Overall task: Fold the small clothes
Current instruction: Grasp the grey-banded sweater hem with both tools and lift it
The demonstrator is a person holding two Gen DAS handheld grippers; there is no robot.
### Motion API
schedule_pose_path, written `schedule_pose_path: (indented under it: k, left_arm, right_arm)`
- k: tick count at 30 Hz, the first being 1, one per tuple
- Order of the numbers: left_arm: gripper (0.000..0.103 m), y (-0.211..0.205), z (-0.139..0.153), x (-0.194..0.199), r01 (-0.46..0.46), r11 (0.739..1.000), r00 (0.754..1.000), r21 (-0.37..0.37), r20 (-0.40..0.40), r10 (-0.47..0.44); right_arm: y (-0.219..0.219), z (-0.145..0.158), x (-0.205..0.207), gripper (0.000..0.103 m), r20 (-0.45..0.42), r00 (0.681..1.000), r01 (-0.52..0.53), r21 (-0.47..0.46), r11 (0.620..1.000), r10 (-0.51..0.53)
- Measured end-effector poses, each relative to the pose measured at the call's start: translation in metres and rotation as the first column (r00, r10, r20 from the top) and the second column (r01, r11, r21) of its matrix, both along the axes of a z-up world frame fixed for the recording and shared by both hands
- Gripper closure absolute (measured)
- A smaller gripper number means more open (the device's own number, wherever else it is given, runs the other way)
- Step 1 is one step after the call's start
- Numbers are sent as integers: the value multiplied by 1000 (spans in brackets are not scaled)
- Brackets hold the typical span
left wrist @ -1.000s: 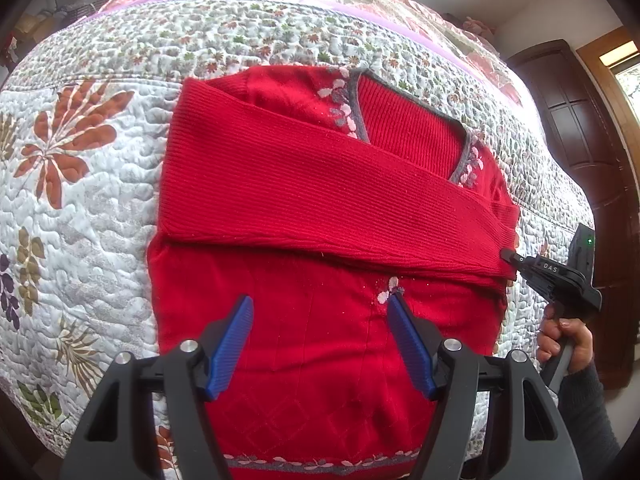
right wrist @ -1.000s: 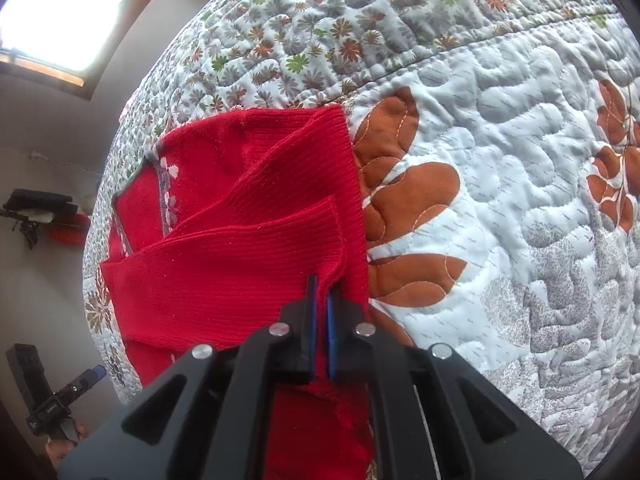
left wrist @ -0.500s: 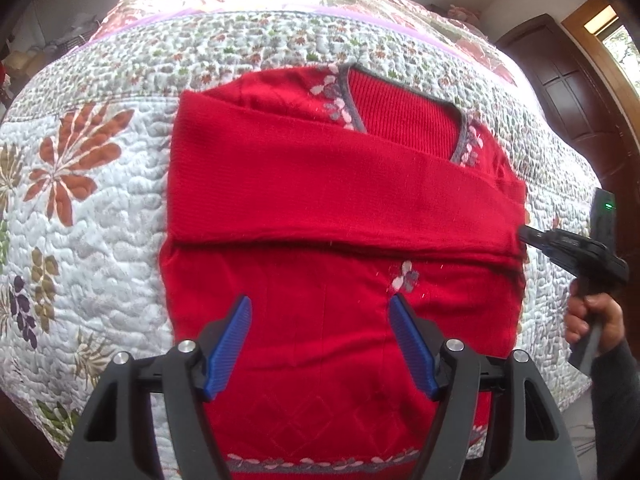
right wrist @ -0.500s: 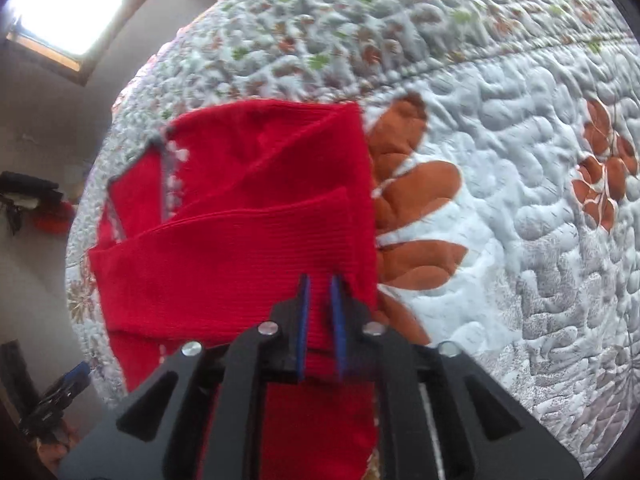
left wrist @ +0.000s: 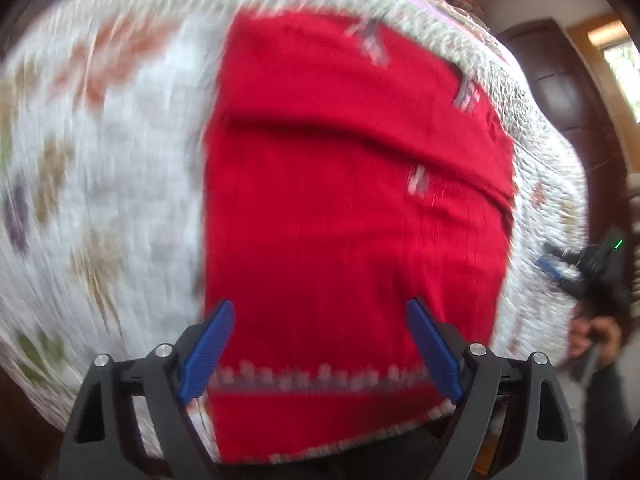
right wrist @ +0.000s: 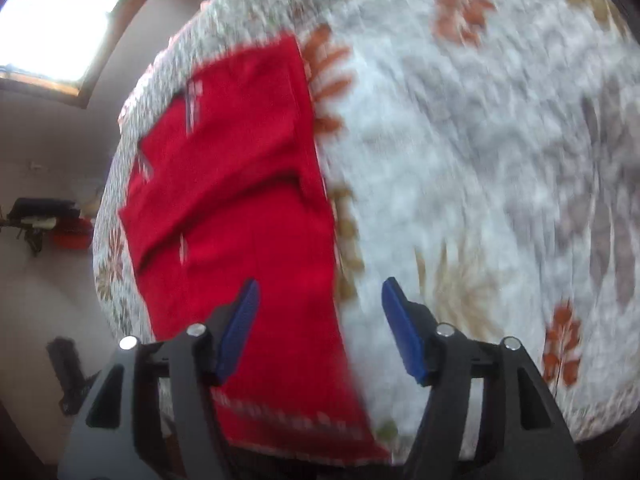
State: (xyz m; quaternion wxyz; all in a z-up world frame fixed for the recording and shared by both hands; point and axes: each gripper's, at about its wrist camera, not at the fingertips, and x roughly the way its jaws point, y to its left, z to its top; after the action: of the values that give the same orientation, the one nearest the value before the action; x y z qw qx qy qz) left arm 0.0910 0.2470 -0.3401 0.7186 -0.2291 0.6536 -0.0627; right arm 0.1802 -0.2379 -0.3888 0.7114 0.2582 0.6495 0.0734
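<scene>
Lying flat on the quilted bed [left wrist: 120,168], the red sweater [left wrist: 352,208] runs lengthways away from the near edge: its patterned hem band [left wrist: 320,376] sits at that edge, partly draping over it, and the grey-trimmed neckline points to the far side. A sleeve [left wrist: 360,136] is folded across the chest, so the garment forms a tall rectangle whose long axis points straight out from both sets of tongs.

The left tongs [left wrist: 320,352] are spread wide, holding nothing, with the blue pads straddling the hem. They hover over the near left part of the sweater, and from this view the cloth lies directly ahead and below.

The right tongs [right wrist: 320,328] are also wide open and empty. In the right wrist view they bracket the sweater's right side edge [right wrist: 332,264], one pad over red knit and the other over bare quilt. In the left wrist view they appear off the bed's right side, clear of the cloth.

Judging from this layout, the remaining fold is hem up toward neckline, along the long axis. Each set of tongs is near its own hem corner, the left seemingly a little closer. Both views are motion-blurred, so exact height above the fabric cannot be told.
</scene>
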Motion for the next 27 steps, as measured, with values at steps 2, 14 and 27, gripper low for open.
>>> schedule_pose_path:
  k: [2, 14, 27]
  left_arm:
    - [16, 29, -22, -36, -62, 998, 997, -28, -52, 61]
    - [17, 57, -115, -120, -164, 940, 968, -298, -231, 95]
    - [54, 31, -122, -113, -76, 942, 968, -327, -250, -9]
  right_arm:
    - [3, -17, -40, 32, -69, 997, -22, 24, 999, 24]
    - [23, -74, -177, 33, -178, 958, -214, 75, 974, 225]
    - [61, -102, -184, 46, -124, 931, -336, 76, 939, 343]
